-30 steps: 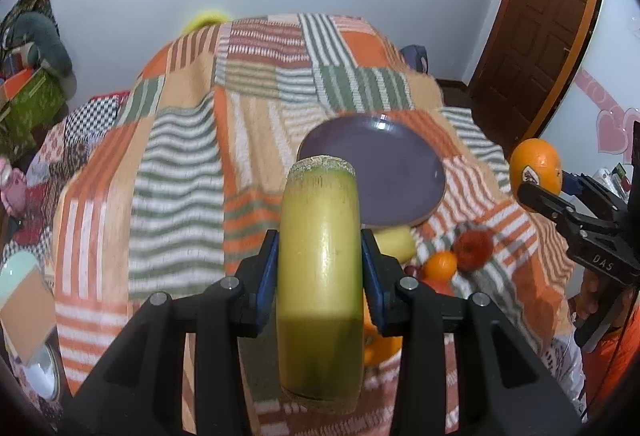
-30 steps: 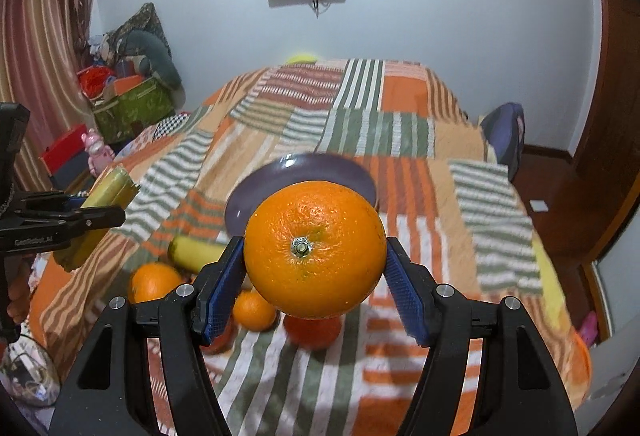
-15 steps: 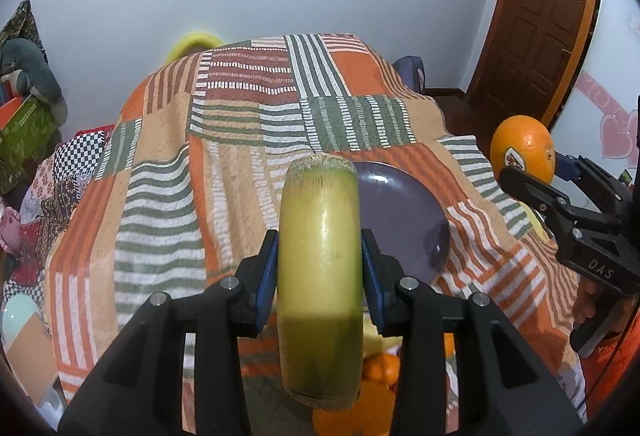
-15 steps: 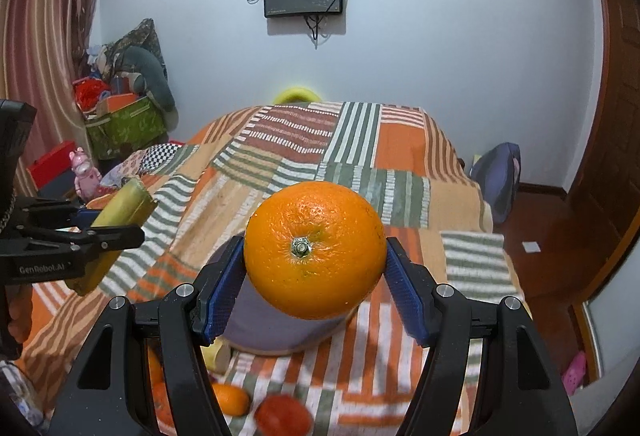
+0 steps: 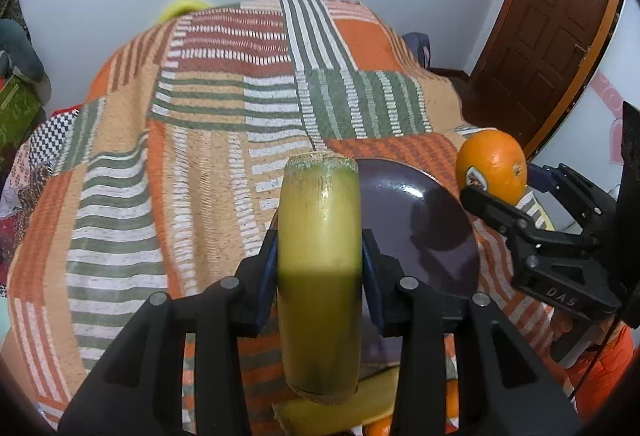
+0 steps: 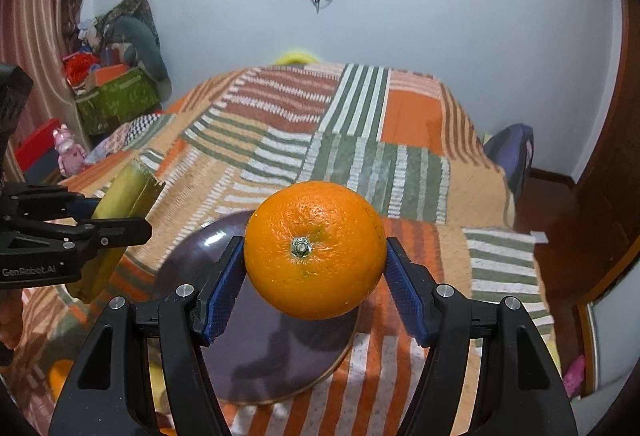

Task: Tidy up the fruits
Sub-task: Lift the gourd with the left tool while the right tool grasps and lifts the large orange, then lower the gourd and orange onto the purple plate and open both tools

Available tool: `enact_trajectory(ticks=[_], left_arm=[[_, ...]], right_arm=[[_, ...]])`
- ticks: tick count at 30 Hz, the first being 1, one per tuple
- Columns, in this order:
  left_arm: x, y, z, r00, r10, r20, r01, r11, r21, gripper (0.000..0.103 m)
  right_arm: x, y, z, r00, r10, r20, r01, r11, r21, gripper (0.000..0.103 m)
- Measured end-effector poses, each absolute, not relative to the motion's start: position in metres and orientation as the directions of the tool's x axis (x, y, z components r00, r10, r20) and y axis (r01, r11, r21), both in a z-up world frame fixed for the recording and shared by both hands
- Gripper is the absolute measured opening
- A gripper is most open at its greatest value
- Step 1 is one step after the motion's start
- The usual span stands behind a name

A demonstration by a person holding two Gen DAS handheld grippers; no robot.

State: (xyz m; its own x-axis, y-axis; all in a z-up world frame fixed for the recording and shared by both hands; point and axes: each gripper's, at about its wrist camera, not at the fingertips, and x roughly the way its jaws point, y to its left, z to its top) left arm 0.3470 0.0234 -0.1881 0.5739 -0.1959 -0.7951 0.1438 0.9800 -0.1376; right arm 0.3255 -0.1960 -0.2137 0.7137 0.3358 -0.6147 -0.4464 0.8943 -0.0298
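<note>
Two grippers are in view, each closed on one fruit, both held above a bed covered by a striped patchwork blanket [image 5: 224, 123].

Left side: the left gripper [image 5: 320, 260] has its jaws drawn narrow, the blue pads pressed against both flanks of a yellow-green banana piece [image 5: 318, 236]. The piece runs lengthwise between the fingers, its cut far end projecting well beyond the fingertips and its near end reaching back between the finger arms. In the right wrist view the same piece [image 6: 120, 203] shows tilted, upper end away from the camera, clamped about mid-length.

Centre: a dark purple plate [image 5: 424, 220] lies flat on the blanket, bare, with shadows across it. Seen from the left wrist, the banana piece overlaps the plate's left edge; whether it is directly over the plate cannot be told.

Right side: the right gripper [image 6: 316, 260] stands at a medium opening, its blue pads touching opposite sides of an orange [image 6: 315, 250]. The orange sits at the fingertips, stem scar facing the camera, clear of the plate surface [image 6: 280, 348] and in front of it in that view. From the left wrist view the orange [image 5: 492, 167] carries a small sticker and appears just beyond the plate's right rim.

Other yellow and orange fruit shows partly at the lower frame edges on the blanket.
</note>
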Motion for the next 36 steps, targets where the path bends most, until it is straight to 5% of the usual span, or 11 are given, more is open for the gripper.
enact_trajectory(ticks=[22,29,36], left_arm=[[0.405,0.013,-0.25,0.422,-0.215,-0.881,0.16,0.974,-0.161,0.038],[0.399,0.008,-0.242,0.441,-0.203,-0.874,0.174,0.975,-0.139,0.043],[0.382,0.02,-0.22,0.479,-0.192,-0.857,0.149,0.979,-0.136,0.043]], right_arm=[[0.364,-0.185,-0.257,0.607,0.324,-0.726,-0.498,0.867,-0.029,0.066],[0.361,-0.18,-0.257,0.625,0.305,-0.719,-0.495,0.866,-0.063,0.081],[0.35,-0.19,-0.247,0.633,0.307,-0.71,-0.478,0.877,-0.047,0.082]])
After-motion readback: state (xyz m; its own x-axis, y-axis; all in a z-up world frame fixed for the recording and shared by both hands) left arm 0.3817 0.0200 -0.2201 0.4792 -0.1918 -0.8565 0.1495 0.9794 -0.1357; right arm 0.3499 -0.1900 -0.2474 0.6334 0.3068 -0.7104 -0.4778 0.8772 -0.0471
